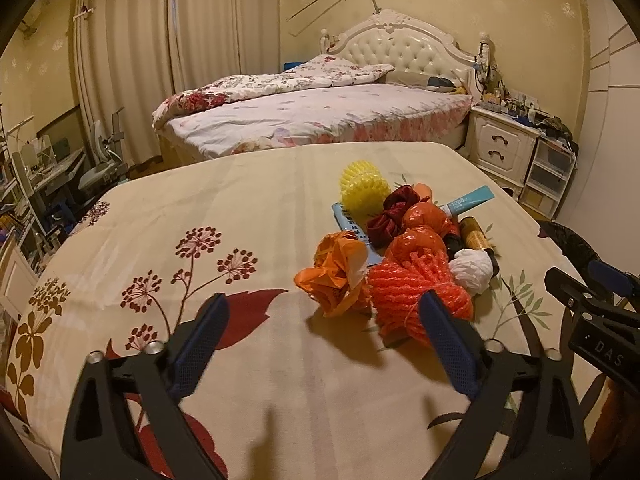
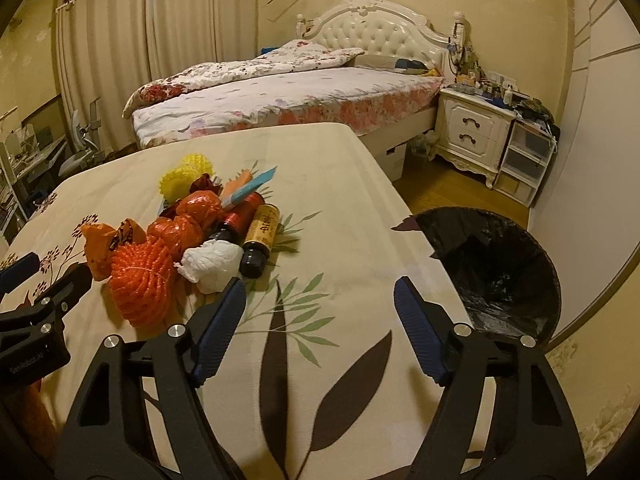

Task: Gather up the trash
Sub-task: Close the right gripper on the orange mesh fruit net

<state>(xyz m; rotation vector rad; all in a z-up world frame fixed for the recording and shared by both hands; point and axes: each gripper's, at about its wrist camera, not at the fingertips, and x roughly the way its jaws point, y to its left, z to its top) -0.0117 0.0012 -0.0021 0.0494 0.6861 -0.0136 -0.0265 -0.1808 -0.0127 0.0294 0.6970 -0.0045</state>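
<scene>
A heap of trash lies on the floral cloth (image 1: 240, 216): an orange foam net (image 1: 416, 288), a crumpled orange bag (image 1: 336, 272), a white paper wad (image 1: 472, 270), a brown bottle (image 2: 260, 236), a teal tube (image 1: 470, 200), a yellow spiky ball (image 1: 364, 188) and a dark red rag (image 1: 390, 216). My left gripper (image 1: 323, 300) stands open just short of the orange bag, its right finger in front of the net. My right gripper (image 2: 320, 284) is open above bare cloth, right of the paper wad (image 2: 212, 260). A bin with a black liner (image 2: 500, 272) stands beyond the cloth's right edge.
A bed (image 1: 320, 116) stands behind the table. A white nightstand (image 2: 468, 132) and plastic drawers (image 2: 524, 164) line the right wall. A desk and a chair (image 1: 100, 168) crowd the left side. Wooden floor (image 2: 440, 188) shows between table and nightstand.
</scene>
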